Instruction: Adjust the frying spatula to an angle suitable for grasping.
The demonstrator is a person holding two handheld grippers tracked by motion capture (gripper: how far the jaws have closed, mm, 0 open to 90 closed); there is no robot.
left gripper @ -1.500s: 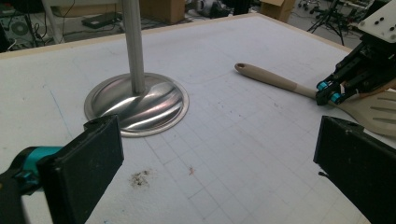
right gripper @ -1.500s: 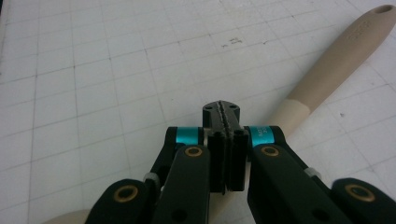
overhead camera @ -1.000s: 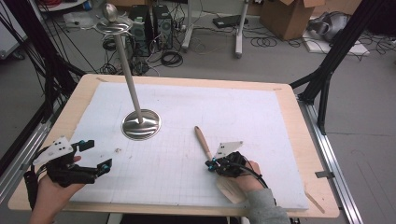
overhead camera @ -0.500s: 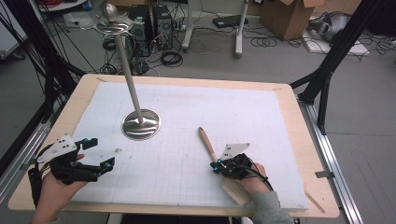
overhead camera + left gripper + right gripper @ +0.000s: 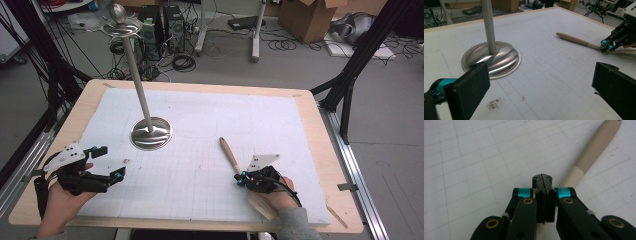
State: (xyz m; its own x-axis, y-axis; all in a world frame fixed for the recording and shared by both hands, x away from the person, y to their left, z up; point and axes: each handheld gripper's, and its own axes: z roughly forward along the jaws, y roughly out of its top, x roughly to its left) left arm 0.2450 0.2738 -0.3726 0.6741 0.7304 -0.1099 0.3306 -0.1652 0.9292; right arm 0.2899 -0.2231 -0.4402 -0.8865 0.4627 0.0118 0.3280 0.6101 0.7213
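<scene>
A wooden spatula (image 5: pixel 229 152) with a tan handle lies on the white gridded mat (image 5: pixel 210 120), its blade under the person's right hand. My right gripper (image 5: pixel 240 178) is shut. Its closed tips sit right over the spatula's neck (image 5: pixel 596 142), and nothing shows between the pads (image 5: pixel 542 180). My left gripper (image 5: pixel 110 162) stands wide open at the near left, nothing between its pads (image 5: pixel 471 85), pointing towards the metal stand's round base (image 5: pixel 504 60). Farther off in the left gripper view are the right gripper (image 5: pixel 607 46) and the spatula (image 5: pixel 574 39).
The stand's thin pole (image 5: pixel 140 85) rises tall from its base (image 5: pixel 151 132) at the mat's left middle, topped by a small dish. A dark smudge (image 5: pixel 494 104) marks the mat close to the left gripper. A wooden table edge (image 5: pixel 345 200) frames the mat.
The right hand and gripper have slid to the right, and the spatula has shifted right with them. The left gripper has hardly moved.
</scene>
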